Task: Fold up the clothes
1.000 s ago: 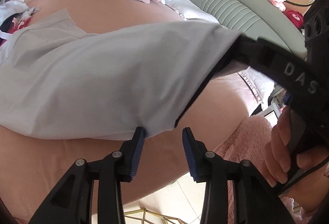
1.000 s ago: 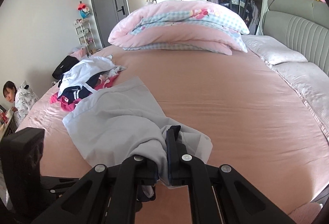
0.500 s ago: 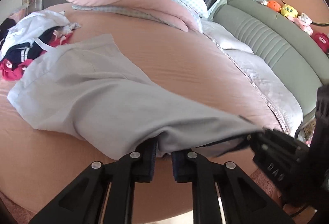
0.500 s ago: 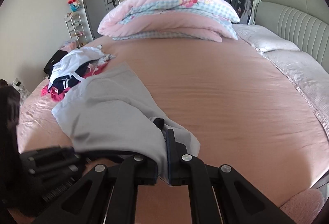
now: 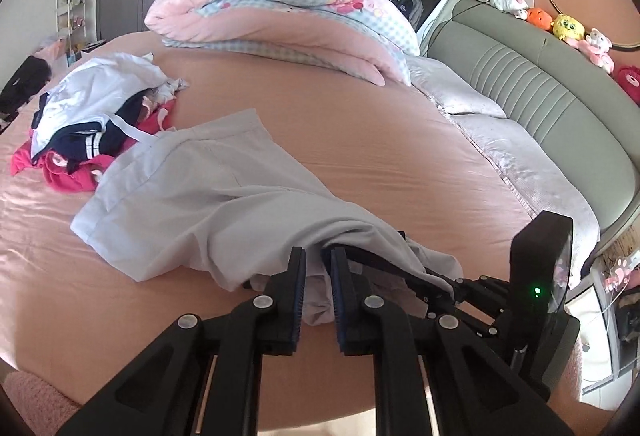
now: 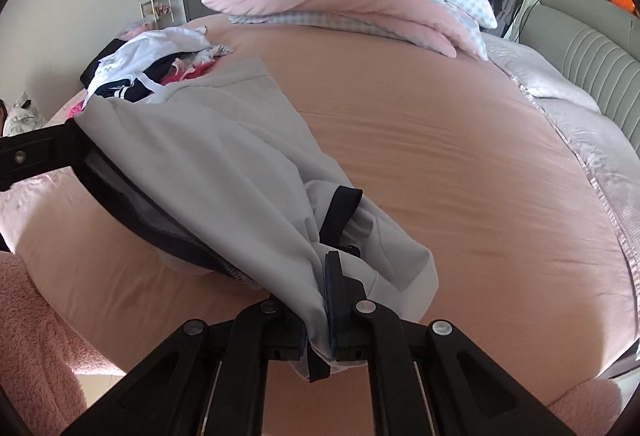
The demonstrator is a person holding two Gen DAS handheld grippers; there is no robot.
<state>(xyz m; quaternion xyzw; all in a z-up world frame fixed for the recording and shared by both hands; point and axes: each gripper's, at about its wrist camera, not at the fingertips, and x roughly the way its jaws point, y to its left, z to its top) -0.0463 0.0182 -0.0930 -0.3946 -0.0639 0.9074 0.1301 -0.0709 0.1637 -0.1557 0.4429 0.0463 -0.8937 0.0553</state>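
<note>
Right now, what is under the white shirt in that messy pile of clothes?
Under the white shirt peek a navy garment with white stripes and bright pink clothes, all on the pink bed sheet. Anything deeper in the pile is covered.

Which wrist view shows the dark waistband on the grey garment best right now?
The right wrist view: the dark waistband runs in plain sight from the left gripper's fingers toward the right gripper. In the left wrist view the grey garment drapes over it, hiding nearly all.
</note>
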